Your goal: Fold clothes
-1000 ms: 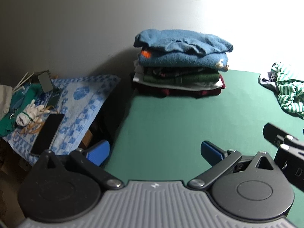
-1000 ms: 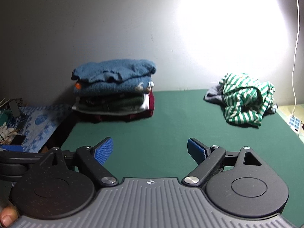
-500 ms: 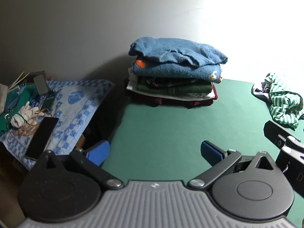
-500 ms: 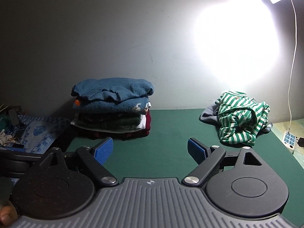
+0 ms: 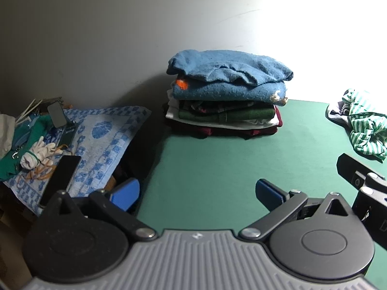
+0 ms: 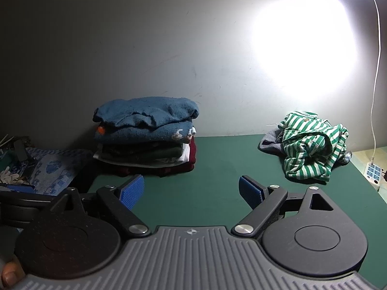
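A stack of folded clothes (image 5: 227, 94) with a blue sweater on top stands at the back of the green table (image 5: 217, 169) against the wall; it also shows in the right wrist view (image 6: 147, 135). A crumpled green-and-white striped garment (image 6: 312, 149) lies on a grey cloth at the back right, and at the right edge of the left wrist view (image 5: 365, 128). My left gripper (image 5: 197, 192) is open and empty above the table's left front. My right gripper (image 6: 191, 191) is open and empty above the table's front middle.
Left of the table a blue patterned towel (image 5: 101, 140) carries a dark phone (image 5: 61, 176), white gloves (image 5: 36, 154) and small clutter. A white power strip (image 6: 375, 171) and cable lie right of the table. A bright lamp glares on the wall.
Both grippers have drawn back and tilted up, so the stack and the striped garment sit lower and farther in view. Both stay open.
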A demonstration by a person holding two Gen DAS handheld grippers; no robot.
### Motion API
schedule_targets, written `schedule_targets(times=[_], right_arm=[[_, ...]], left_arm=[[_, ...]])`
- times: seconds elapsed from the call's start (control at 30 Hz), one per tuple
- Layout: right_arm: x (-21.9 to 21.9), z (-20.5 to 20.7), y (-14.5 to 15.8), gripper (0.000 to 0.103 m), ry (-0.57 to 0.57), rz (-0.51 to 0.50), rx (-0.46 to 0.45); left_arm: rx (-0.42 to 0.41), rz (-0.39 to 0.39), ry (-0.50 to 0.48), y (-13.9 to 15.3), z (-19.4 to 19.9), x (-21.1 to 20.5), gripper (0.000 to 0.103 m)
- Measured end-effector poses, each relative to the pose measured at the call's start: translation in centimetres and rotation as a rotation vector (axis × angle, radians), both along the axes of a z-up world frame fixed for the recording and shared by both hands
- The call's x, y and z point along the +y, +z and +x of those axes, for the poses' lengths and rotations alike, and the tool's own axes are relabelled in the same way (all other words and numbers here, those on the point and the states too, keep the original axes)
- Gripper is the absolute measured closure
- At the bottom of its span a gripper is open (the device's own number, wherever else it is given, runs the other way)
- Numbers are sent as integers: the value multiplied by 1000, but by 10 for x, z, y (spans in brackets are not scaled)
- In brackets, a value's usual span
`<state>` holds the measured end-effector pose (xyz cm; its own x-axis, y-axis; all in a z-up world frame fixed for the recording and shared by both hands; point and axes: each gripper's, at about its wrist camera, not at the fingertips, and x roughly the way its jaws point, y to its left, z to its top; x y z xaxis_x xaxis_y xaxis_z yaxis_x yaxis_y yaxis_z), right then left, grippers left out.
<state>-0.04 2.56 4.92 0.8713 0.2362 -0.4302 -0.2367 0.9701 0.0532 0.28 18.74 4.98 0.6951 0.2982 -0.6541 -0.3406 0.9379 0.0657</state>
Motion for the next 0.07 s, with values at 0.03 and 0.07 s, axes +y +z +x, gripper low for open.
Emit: schedule_targets(times=[0.03, 0.07], right_arm=[[0, 0, 0, 15, 1, 2, 3], [0, 0, 0, 15, 1, 3, 5]], left_arm=[[1, -1, 0, 0, 0, 0, 0], [2, -2, 0, -1, 0, 0, 0]])
